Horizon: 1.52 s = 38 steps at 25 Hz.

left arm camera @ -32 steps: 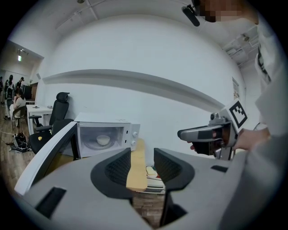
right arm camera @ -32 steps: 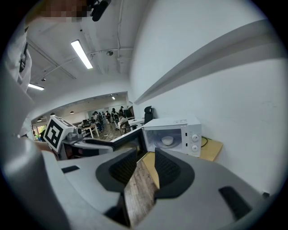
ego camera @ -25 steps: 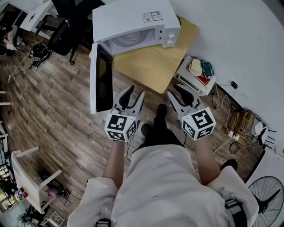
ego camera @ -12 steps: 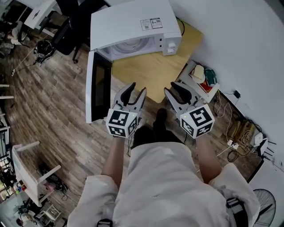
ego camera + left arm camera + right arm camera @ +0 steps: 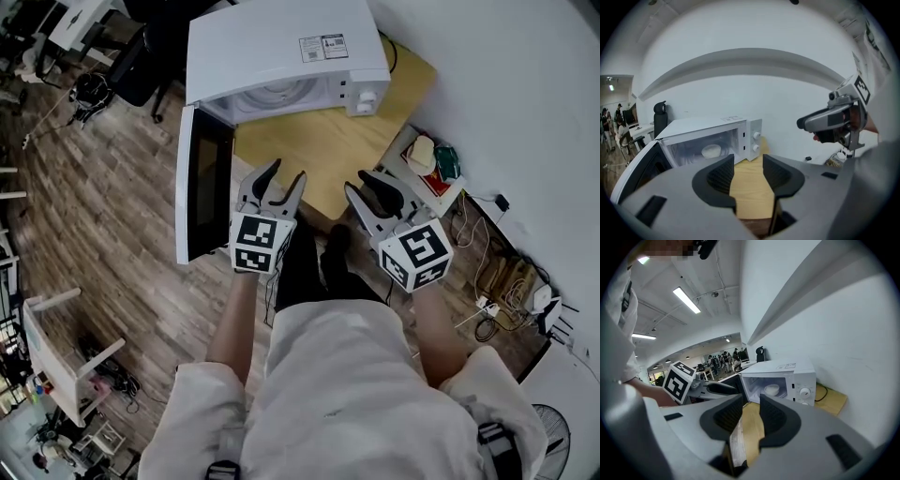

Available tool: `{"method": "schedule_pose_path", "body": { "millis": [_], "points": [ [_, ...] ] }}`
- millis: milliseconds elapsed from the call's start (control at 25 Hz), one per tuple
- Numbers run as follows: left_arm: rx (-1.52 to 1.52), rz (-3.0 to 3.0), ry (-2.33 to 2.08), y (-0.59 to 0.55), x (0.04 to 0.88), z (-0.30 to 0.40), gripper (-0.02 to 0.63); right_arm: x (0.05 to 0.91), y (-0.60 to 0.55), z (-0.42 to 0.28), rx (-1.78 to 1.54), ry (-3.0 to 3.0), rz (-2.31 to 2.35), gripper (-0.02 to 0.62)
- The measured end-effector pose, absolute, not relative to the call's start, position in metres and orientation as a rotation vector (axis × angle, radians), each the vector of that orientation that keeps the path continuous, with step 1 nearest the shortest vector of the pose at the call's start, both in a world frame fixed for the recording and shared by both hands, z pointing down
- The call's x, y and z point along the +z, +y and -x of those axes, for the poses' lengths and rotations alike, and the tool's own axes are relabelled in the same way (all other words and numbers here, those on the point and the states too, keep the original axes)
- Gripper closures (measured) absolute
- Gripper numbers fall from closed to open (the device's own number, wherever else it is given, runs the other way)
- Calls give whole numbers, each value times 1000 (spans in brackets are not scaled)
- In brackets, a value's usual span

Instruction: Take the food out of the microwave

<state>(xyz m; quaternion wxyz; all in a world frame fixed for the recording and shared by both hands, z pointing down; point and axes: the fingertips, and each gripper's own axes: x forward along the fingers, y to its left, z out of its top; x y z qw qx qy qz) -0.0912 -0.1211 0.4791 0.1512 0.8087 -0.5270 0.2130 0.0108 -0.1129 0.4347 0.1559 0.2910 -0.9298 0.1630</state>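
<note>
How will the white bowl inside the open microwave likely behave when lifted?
The white bowl looks rigid and smooth, perhaps ceramic, so probably slippery and breakable. It sits low and wide, so it seems unlikely to tip.

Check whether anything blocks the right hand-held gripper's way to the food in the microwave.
Nothing visible does. The microwave door stands wide open, the food sits exposed inside, and only tabletop lies before the open right hand-held gripper.
</note>
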Motion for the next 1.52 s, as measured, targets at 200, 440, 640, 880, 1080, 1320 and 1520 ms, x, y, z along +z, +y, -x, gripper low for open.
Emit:
{"method": "schedule_pose_path", "body": {
  "millis": [200, 440, 640, 880, 1080, 1320, 1520],
  "points": [
    [798, -2344, -1516, -143, 501, 104, 431, 437, -123, -7, 487, -2644, -858, 485],
    [873, -2353, -1495, -173, 524, 114, 431, 440, -134, -3, 501, -2624, -895, 485],
    [920, -2338, -1469, -193, 541, 121, 431, 443, -136, 1, 531, -2602, -928, 485],
    [975, -2360, -1501, -221, 554, 133, 431, 449, -142, 5, 565, -2575, -972, 485],
    [1049, -2378, -1529, -244, 568, 141, 431, 454, -149, 5, 580, -2545, -1007, 485],
    [1137, -2408, -1492, -261, 589, 140, 431, 457, -155, 4, 591, -2518, -1039, 485],
    [1216, -2416, -1495, -280, 602, 147, 431, 464, -155, -1, 606, -2492, -1068, 485]
  ]
}}
